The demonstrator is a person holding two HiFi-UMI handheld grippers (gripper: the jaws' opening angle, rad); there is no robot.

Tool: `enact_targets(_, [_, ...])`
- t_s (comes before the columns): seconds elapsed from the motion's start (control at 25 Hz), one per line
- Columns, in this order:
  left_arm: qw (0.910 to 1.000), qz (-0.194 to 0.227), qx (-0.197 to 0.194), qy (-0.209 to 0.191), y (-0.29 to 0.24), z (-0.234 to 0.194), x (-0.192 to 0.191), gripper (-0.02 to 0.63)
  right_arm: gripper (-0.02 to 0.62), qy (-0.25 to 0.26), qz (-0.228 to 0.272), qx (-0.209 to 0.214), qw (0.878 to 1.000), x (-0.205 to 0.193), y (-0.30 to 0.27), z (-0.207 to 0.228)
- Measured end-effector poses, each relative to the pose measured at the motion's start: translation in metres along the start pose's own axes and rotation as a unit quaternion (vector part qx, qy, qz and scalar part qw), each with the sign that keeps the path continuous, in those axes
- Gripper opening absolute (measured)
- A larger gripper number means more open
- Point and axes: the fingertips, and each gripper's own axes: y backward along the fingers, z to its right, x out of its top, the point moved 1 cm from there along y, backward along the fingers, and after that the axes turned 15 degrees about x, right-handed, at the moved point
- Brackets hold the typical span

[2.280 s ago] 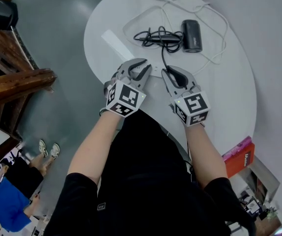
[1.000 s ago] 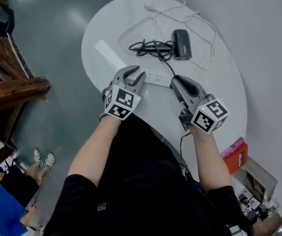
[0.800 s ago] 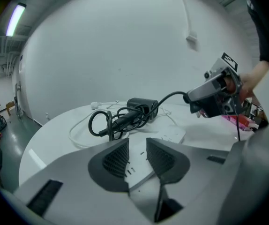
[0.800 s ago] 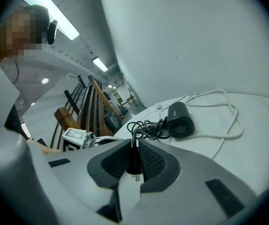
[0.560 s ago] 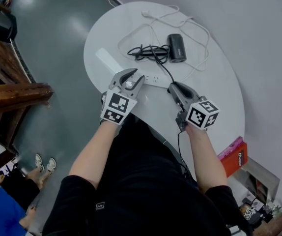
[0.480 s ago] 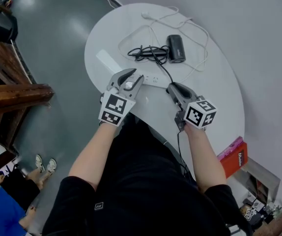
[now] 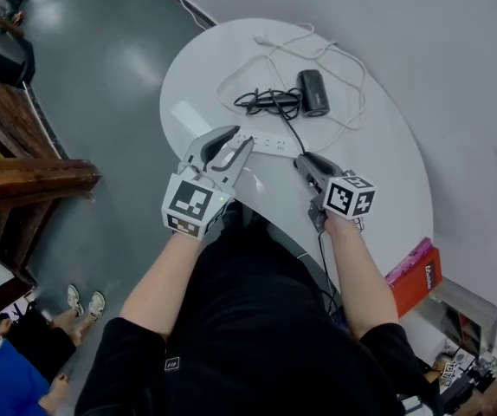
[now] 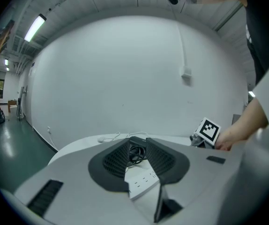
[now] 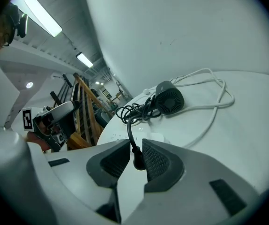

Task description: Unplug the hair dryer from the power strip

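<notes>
The white power strip (image 7: 266,143) lies on the round white table (image 7: 387,154), with the black hair dryer (image 7: 313,92) and its coiled black cord (image 7: 266,102) behind it. My right gripper (image 7: 306,161) is shut on the dryer's black plug (image 9: 137,162), held clear of the strip (image 9: 125,136) near the table's front. The cord runs from the plug back to the dryer (image 9: 170,100). My left gripper (image 7: 229,141) hovers above the strip; its jaws are closing with nothing pressed between them. In the left gripper view the strip (image 8: 141,182) shows through the gap of that gripper (image 8: 138,142).
A white cable (image 7: 352,68) loops around the dryer at the back of the table. A red box (image 7: 417,276) sits beyond the table's right edge. A wooden railing (image 7: 23,172) stands to the left over the grey floor. A white wall rises behind the table.
My left gripper has let go of the power strip and lifted off it. My right gripper, still holding the plug, has sunk a little and drawn in toward the table's front.
</notes>
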Motion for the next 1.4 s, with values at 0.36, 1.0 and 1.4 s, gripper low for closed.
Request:
enact_targets(0.36, [0.9996, 0.020, -0.007, 0.017, 0.018, -0.006, 0.017, 0.114, 0.064, 0.052, 0.052, -0.020, 0.997, 0.037, 0.046, -0.039])
enact_targets(1.0, [0.9962, 0.079, 0.036, -0.008, 0.067, 0.051, 0.128, 0.092, 0.063, 0.261, 0.207, -0.001, 0.943, 0.146, 0.219, -0.155])
enact_targets(1.4, [0.9937, 0.101, 0.042, -0.024, 0.086, 0.070, 0.156, 0.054, 0.041, 0.304, 0.263, 0.008, 0.916, 0.176, 0.251, -0.190])
